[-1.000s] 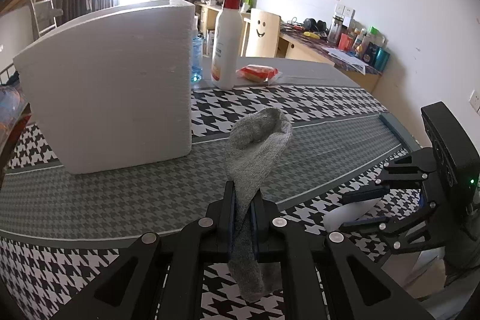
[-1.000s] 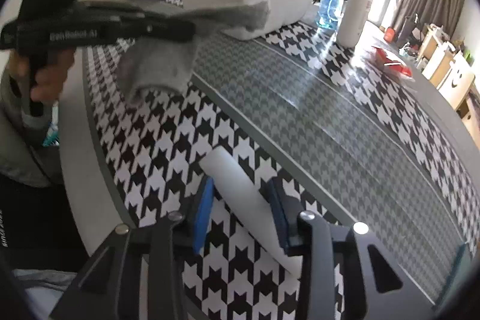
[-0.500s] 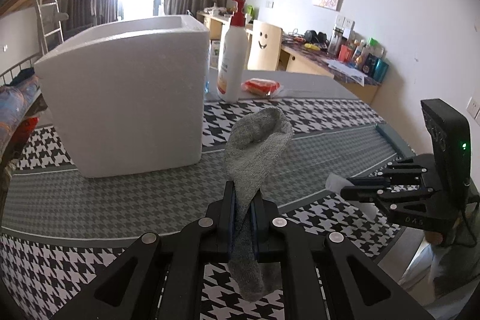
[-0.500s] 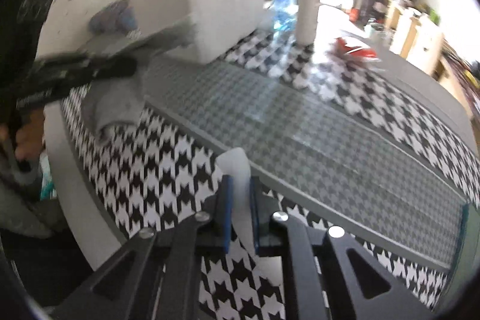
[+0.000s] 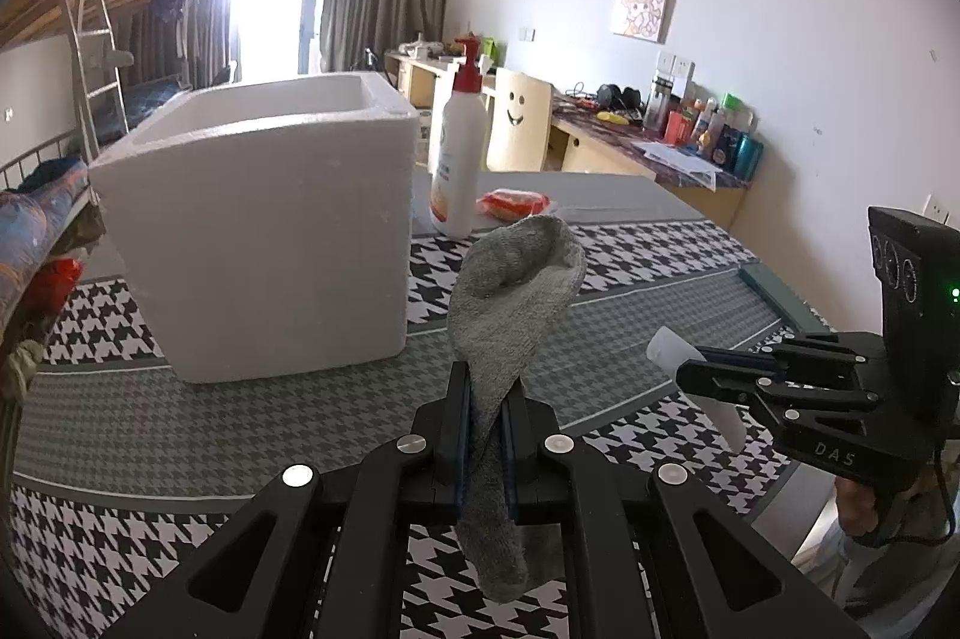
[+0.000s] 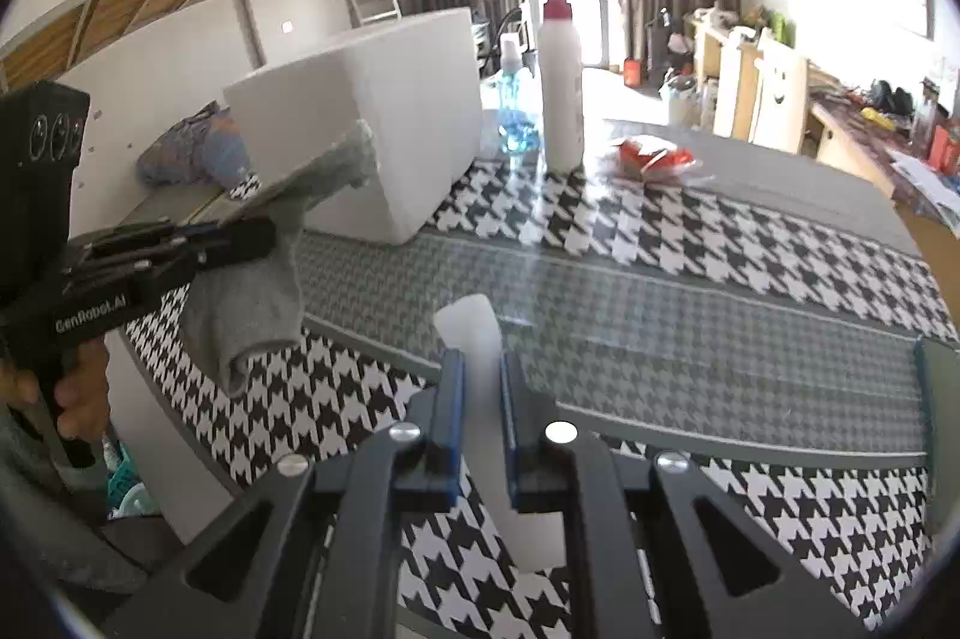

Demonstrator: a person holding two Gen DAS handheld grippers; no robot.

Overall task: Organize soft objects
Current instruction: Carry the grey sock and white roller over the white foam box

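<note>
My left gripper [image 5: 483, 402] is shut on a grey sock [image 5: 510, 291] and holds it above the table; it also shows in the right wrist view [image 6: 252, 237] with the sock [image 6: 252, 303] hanging down. My right gripper [image 6: 480, 381] is shut on a white soft piece [image 6: 474, 333], lifted off the table; it shows in the left wrist view [image 5: 696, 375] with the white piece [image 5: 672, 348]. A white foam box [image 5: 264, 219], open at the top, stands on the table ahead of the left gripper; it also shows in the right wrist view [image 6: 384, 117].
A white pump bottle [image 5: 459, 159] and a red packet [image 5: 513, 204] stand behind the box on the houndstooth tablecloth [image 5: 150, 423]. A blue bottle [image 6: 516, 117] is beside the pump bottle. Clothes [image 5: 36, 231] lie at the left; a desk [image 5: 648, 153] and chair are behind.
Both grippers have risen, with the sock and white piece in them. The right gripper closed on the white piece and lifted it off the cloth. The box top now shows.
</note>
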